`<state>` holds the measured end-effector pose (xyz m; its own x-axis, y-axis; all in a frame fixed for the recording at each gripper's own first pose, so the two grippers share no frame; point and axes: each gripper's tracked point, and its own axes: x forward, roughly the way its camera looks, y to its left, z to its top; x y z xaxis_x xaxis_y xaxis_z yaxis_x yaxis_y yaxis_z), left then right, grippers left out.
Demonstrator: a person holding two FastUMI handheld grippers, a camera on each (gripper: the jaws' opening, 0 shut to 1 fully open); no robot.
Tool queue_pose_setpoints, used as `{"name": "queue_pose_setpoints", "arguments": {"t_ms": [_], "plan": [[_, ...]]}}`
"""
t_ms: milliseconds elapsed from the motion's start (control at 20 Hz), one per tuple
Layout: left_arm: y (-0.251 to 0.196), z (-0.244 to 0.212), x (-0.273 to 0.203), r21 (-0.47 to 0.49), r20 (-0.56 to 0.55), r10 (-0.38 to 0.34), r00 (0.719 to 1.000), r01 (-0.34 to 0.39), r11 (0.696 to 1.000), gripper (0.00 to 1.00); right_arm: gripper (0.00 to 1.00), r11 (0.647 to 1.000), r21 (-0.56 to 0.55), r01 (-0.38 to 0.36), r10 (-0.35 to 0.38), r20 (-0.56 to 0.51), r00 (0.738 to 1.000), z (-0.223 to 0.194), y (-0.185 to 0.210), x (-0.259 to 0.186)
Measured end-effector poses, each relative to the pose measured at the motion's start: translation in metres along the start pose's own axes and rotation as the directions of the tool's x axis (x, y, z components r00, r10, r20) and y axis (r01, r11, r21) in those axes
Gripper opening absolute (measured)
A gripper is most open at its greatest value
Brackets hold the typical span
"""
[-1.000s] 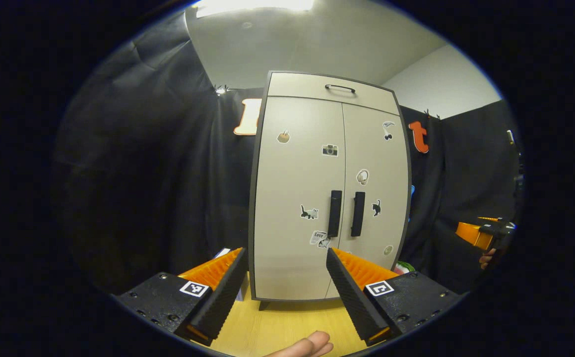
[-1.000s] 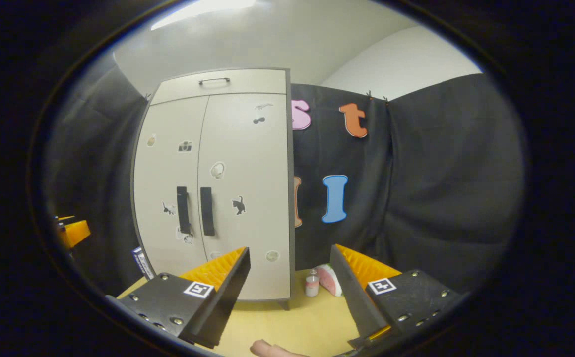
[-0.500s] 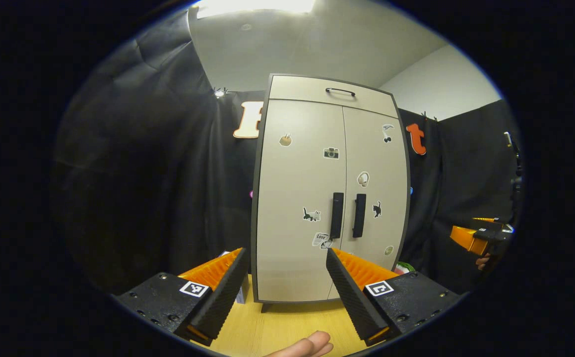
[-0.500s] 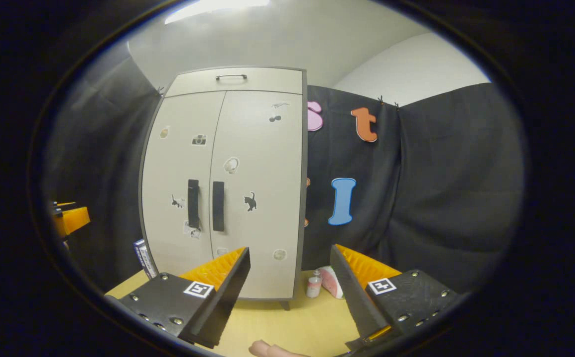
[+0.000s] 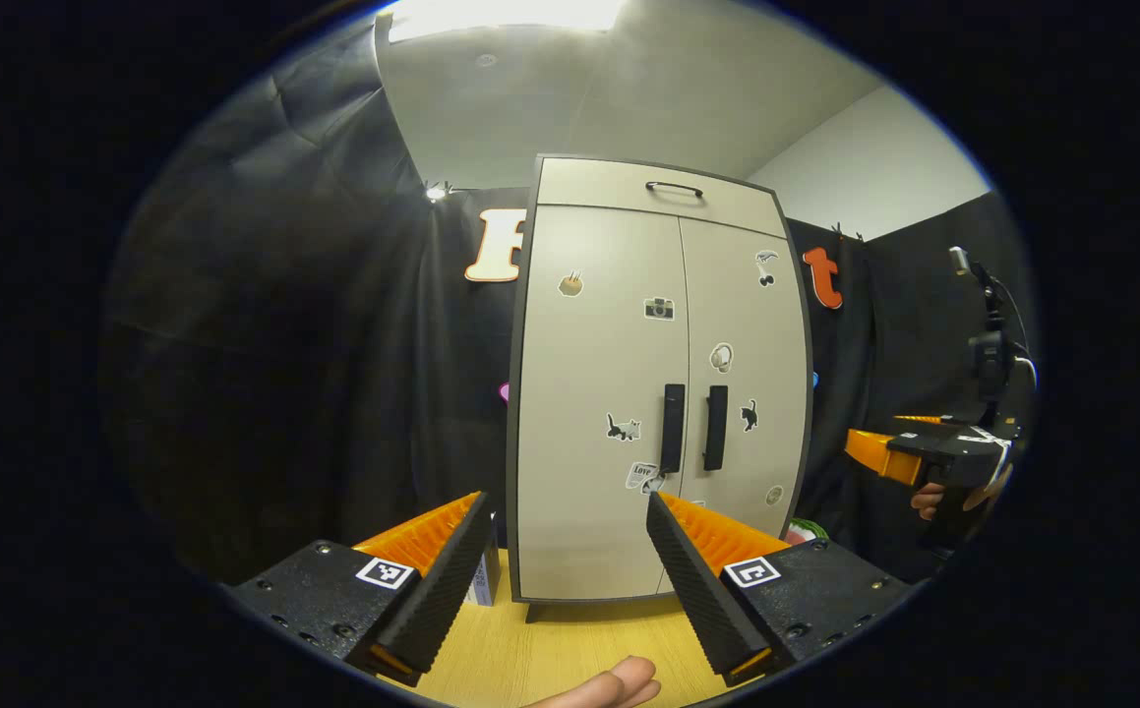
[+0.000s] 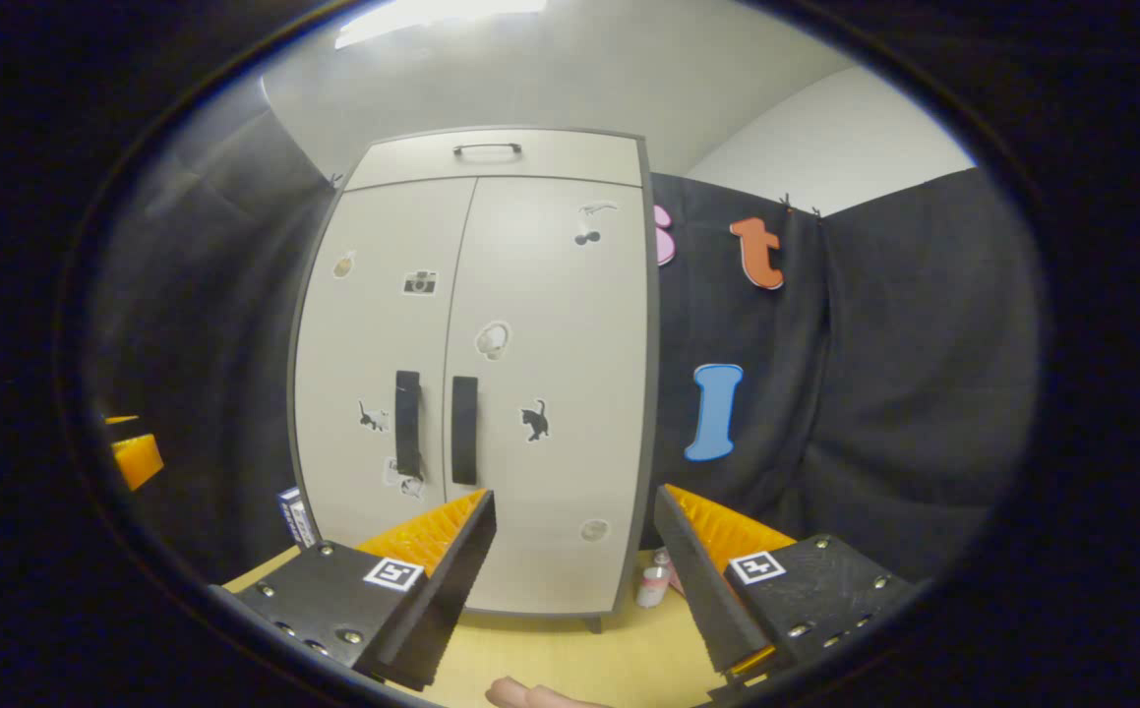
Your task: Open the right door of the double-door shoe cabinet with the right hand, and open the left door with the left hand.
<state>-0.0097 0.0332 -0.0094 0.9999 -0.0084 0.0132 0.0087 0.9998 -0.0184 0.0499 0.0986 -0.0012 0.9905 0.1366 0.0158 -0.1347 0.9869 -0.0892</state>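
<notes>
A pale beige shoe cabinet point(image 5: 609, 511) point(image 6: 550, 324) with a dark frame stands upright on a wooden floor, both doors closed. Two black vertical handles sit side by side at the seam: the left door's handle point(image 5: 673, 429) point(image 6: 407, 423) and the right door's handle point(image 5: 716, 428) point(image 6: 464, 430). Small stickers dot both doors. My left gripper point(image 5: 564, 580) is open, well short of the cabinet, with nothing between its fingers. My right gripper point(image 6: 574, 580) is open too, aimed at the right door's lower part. The right gripper point(image 5: 899, 457) also appears far right in the left gripper view, held by a hand.
A drawer with a thin black handle point(image 5: 674, 188) tops the cabinet. A small box point(image 6: 294, 514) stands at the cabinet's left foot, and a small white bottle point(image 6: 652, 588) at its right foot. Black cloth walls surround it. Wooden floor point(image 5: 570, 649) lies in front.
The right gripper has swung left and moved nearer, so the cabinet sits more central and larger in its view. The left gripper view shifted only slightly. Both doors stay closed.
</notes>
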Motion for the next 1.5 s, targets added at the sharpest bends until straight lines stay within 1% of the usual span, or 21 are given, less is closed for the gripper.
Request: {"name": "queue_pose_setpoints", "arguments": {"t_ms": [150, 200, 250, 300, 450, 500, 550, 600, 750, 800, 900, 950, 1150, 1200, 1300, 1400, 1500], "plan": [[0.003, -0.002, -0.004, -0.013, 0.003, 0.012, 1.0, -0.012, 1.0, 0.99, 0.97, 0.999, -0.028, -0.025, 0.025, -0.02, 0.999, -0.002, 0.026, 0.03], [0.002, -0.003, -0.006, -0.015, 0.006, 0.009, 1.0, -0.008, 1.0, 0.99, 0.93, 0.999, -0.03, -0.035, 0.035, -0.019, 0.999, -0.001, 0.035, 0.041], [0.002, -0.003, -0.006, -0.016, 0.01, 0.004, 1.0, -0.003, 1.0, 0.99, 0.93, 0.999, -0.031, -0.045, 0.044, -0.016, 0.999, -0.001, 0.045, 0.052], [0.002, -0.004, -0.008, -0.016, 0.012, -0.002, 1.0, 0.002, 1.0, 0.99, 0.95, 0.998, -0.036, -0.055, 0.055, -0.017, 0.998, -0.003, 0.053, 0.063], [0.0, -0.009, -0.011, -0.019, 0.011, -0.026, 1.0, 0.026, 0.999, 0.99, 0.95, 0.996, -0.038, -0.077, 0.076, -0.028, 0.997, -0.01, 0.073, 0.093], [-0.001, -0.01, -0.013, -0.017, 0.011, -0.034, 0.999, 0.035, 0.999, 0.99, 0.95, 0.996, -0.026, -0.086, 0.085, -0.039, 0.996, -0.014, 0.079, 0.102], [0.0, -0.013, -0.013, -0.018, 0.01, -0.04, 0.999, 0.04, 0.999, 0.99, 0.93, 0.995, -0.011, -0.097, 0.096, -0.044, 0.994, -0.016, 0.085, 0.11], [0.001, -0.014, -0.014, -0.017, 0.01, -0.046, 0.999, 0.046, 0.999, 0.99, 0.95, 0.994, 0.007, -0.107, 0.107, -0.049, 0.993, -0.018, 0.089, 0.118], [0.007, -0.021, -0.013, -0.026, 0.007, -0.051, 0.999, 0.051, 0.998, 0.99, 0.96, 0.992, 0.043, -0.117, 0.119, -0.063, 0.991, -0.025, 0.094, 0.141], [0.009, -0.024, -0.013, -0.029, 0.003, -0.052, 0.999, 0.053, 0.998, 0.99, 0.95, 0.99, 0.072, -0.12, 0.126, -0.08, 0.989, -0.03, 0.097, 0.149], [0.018, -0.028, -0.009, -0.027, -0.006, -0.044, 0.999, 0.044, 0.999, 0.99, 0.95, 0.98, 0.136, -0.147, 0.163, -0.113, 0.98, -0.036, 0.105, 0.16], [0.022, -0.032, -0.006, -0.023, -0.012, -0.039, 0.999, 0.039, 0.999, 0.99, 0.94, 0.977, 0.154, -0.151, 0.169, -0.115, 0.979, -0.035, 0.106, 0.165], [0.035, -0.045, 0.005, -0.027, -0.038, -0.024, 0.999, 0.023, 0.999, 0.99, 0.95, 0.974, 0.176, -0.141, 0.164, -0.121, 0.979, -0.034, 0.105, 0.183], [0.038, -0.049, 0.007, -0.028, -0.048, -0.023, 0.999, 0.022, 0.999, 0.99, 0.95, 0.977, 0.172, -0.127, 0.15, -0.127, 0.981, -0.035, 0.103, 0.187], [0.043, -0.06, 0.014, -0.041, -0.075, -0.016, 0.997, 0.012, 0.999, 0.98, 0.95, 0.983, 0.146, -0.111, 0.13, -0.125, 0.984, -0.035, 0.101, 0.195], [0.044, -0.07, 0.02, -0.051, -0.099, -0.021, 0.995, 0.016, 0.999, 0.99, 0.95, 0.989, 0.104, -0.101, 0.114, -0.122, 0.986, -0.038, 0.099, 0.203], [0.045, -0.076, 0.023, -0.048, -0.107, -0.028, 0.994, 0.023, 0.999, 0.98, 0.95, 0.991, 0.103, -0.082, 0.093, -0.114, 0.989, -0.038, 0.1, 0.206]]}}
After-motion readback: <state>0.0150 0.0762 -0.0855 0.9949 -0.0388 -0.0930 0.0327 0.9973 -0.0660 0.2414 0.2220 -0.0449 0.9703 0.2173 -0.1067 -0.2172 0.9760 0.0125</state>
